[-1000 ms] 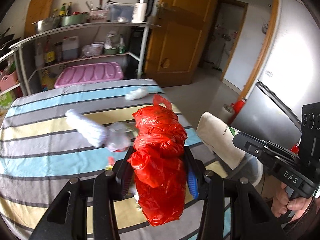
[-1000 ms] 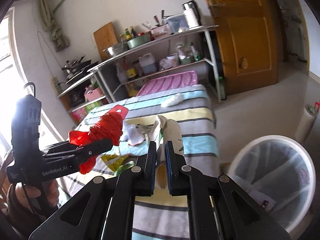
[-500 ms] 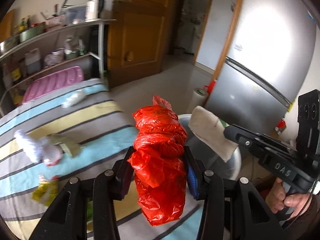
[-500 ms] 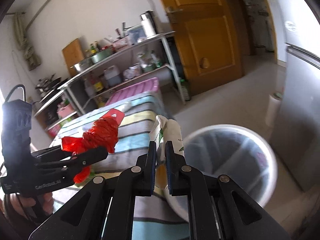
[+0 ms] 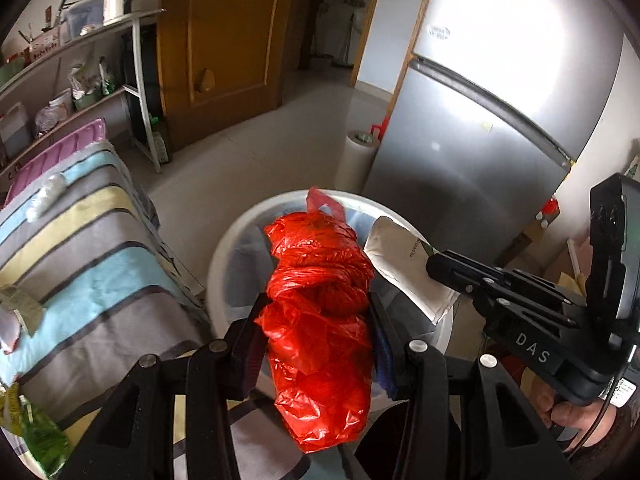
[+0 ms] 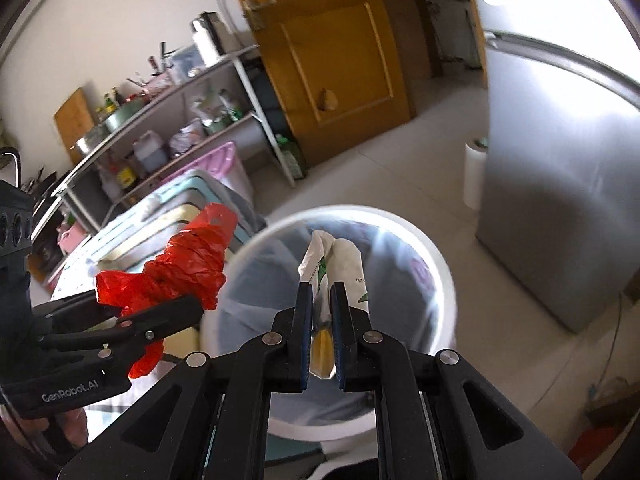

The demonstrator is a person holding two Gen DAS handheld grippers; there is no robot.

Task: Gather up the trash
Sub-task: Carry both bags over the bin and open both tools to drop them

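"DAS" on my right gripper (image 5: 440, 270), "GenRobot.AI" on my left gripper (image 6: 198, 310), small print on the pouch (image 6: 348, 264) too small to read

The bin (image 5: 224, 248) stands between the table (image 5: 80, 248) and the fridge (image 5: 480, 140).

One red plastic bag (image 5: 320, 312); one white paper pouch (image 6: 340, 264); one white bin (image 6: 440, 280); two grippers, left (image 5: 316, 344) and right (image 6: 321, 320); one refrigerator (image 5: 480, 128); one wooden door (image 5: 224, 40); one paper roll (image 5: 356, 160).
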